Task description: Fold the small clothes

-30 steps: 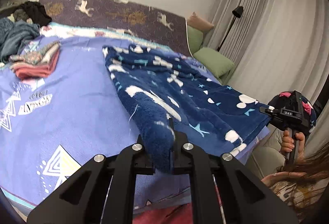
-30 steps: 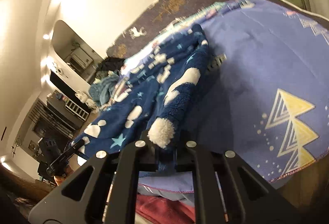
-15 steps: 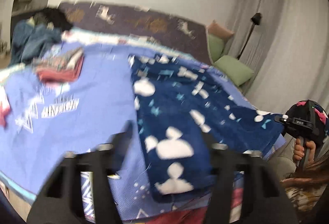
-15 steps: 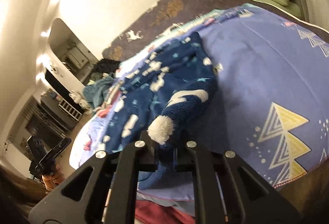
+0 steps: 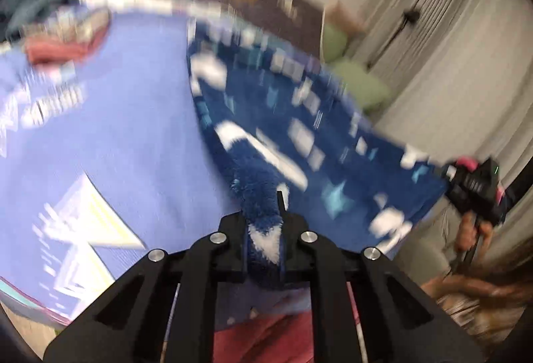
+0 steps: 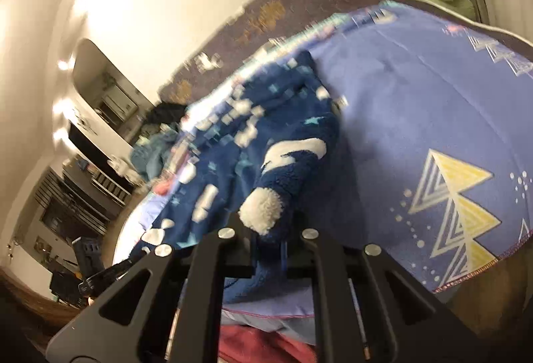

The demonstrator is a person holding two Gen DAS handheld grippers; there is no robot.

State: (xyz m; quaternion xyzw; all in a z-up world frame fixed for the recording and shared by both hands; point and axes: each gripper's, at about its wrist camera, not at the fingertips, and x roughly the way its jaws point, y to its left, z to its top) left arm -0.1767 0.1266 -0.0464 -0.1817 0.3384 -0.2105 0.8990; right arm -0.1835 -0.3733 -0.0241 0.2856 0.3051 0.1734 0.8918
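Observation:
A dark blue fleece garment with white and light blue shapes lies spread on the lilac bedspread. My left gripper is closing its jaws on the garment's near folded edge, and the fleece fills the gap between the pads. At the far right of the left wrist view, a hand holds my right gripper at the garment's other corner. In the right wrist view, the right gripper is shut on the fleece, just behind a white pompom. The left gripper shows at the lower left.
A folded stack of pink and patterned clothes lies at the far left of the bed, with a heap of blue and black clothes behind it. Green cushions and curtains stand to the right. Red fabric lies below the gripper.
My left gripper let go of the fleece edge, opened wide over the flat garment, then sank and closed on the near edge again. The right gripper kept its grip and barely moved.

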